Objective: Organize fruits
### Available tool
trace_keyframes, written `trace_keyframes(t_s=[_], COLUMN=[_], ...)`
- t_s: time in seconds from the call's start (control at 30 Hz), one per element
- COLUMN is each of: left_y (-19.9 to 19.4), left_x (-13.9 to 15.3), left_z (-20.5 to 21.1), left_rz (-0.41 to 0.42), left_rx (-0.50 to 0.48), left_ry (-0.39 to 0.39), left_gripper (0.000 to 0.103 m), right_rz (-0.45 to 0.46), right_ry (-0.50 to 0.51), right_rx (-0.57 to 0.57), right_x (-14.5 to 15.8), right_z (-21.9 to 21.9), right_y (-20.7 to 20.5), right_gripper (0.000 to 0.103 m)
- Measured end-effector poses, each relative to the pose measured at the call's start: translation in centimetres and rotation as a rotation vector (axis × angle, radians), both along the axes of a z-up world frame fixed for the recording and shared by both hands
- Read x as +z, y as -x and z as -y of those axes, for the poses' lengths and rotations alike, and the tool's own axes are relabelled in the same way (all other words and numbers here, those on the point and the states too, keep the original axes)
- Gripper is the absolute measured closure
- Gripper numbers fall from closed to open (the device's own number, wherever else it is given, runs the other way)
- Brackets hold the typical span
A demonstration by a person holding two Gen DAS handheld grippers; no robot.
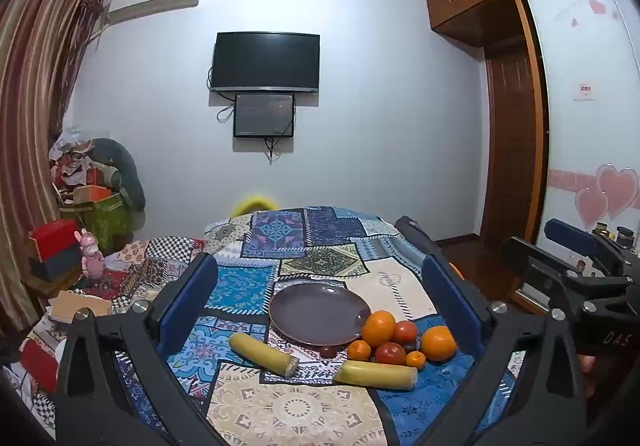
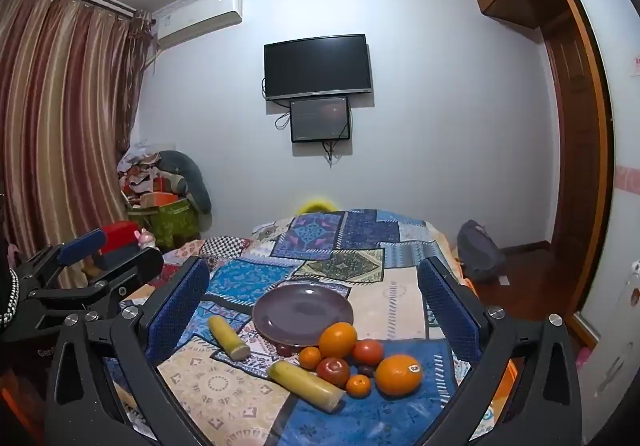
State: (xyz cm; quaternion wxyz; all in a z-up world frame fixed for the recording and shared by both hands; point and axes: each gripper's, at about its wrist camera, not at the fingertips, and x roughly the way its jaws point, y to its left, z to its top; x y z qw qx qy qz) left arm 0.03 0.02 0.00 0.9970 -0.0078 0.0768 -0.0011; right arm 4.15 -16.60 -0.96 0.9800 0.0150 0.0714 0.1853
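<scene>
A purple plate (image 1: 316, 312) (image 2: 300, 312) lies empty on the patchwork cloth. In front of it sits a heap of fruit: two big oranges (image 1: 378, 328) (image 2: 399, 374), two tomatoes (image 1: 390, 353) (image 2: 333, 371), small tangerines (image 1: 359, 350) (image 2: 358, 385) and a dark fruit. Two yellow corn pieces (image 1: 264, 354) (image 2: 306, 386) lie nearby. My left gripper (image 1: 320, 286) is open and empty above the table, its jaws wide around the plate and fruit. My right gripper (image 2: 314, 286) is open and empty too, hovering likewise.
The table (image 1: 320, 238) has a patchwork cloth and drops off at the far and right edges. Boxes and a pink toy (image 1: 92, 254) stand left. A grey backpack (image 2: 478, 252) sits on the floor right. A wardrobe (image 1: 516, 125) stands on the right.
</scene>
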Motion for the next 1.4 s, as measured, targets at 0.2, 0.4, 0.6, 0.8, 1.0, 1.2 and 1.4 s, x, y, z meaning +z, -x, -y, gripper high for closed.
trace_keyframes(t_s=[0.2,0.4,0.6,0.8,1.0,1.2,1.4], left_y=[-0.25,-0.44,0.15,0.25,0.27,0.26,0.23], left_x=[0.01,0.12,-0.08,-0.02,0.00,0.04,0.00], left_z=[-0.14,0.49,0.08,0.03,-0.08,-0.14,-0.10], left_rz=[-0.017,-0.009,0.003,0.003,0.002,0.001,0.002], left_rx=[-0.008,-0.009,-0.014,-0.014,-0.013,-0.014,-0.011], left_ry=[0.014,0.004,0.012,0.014,0.018,0.017,0.018], left_gripper=[0.000,0.000,0.000,0.000,0.000,0.000,0.000], right_rz=[-0.004,-0.004,-0.007,-0.011,-0.012,-0.012,-0.012], right_ry=[-0.006,-0.011,-0.011,-0.009,-0.011,-0.011,-0.011], right_rx=[0.003,0.004,0.002,-0.002,0.000,0.000,0.001], right_x=[-0.06,-0.04,0.07,0.18,0.21,0.21,0.23], right_z=[0.13,0.45,0.30,0.23,0.33,0.33,0.34], right_y=[-0.02,-0.07,0.00,0.05,0.03,0.08,0.06], right_gripper=[0.000,0.000,0.000,0.000,0.000,0.000,0.000])
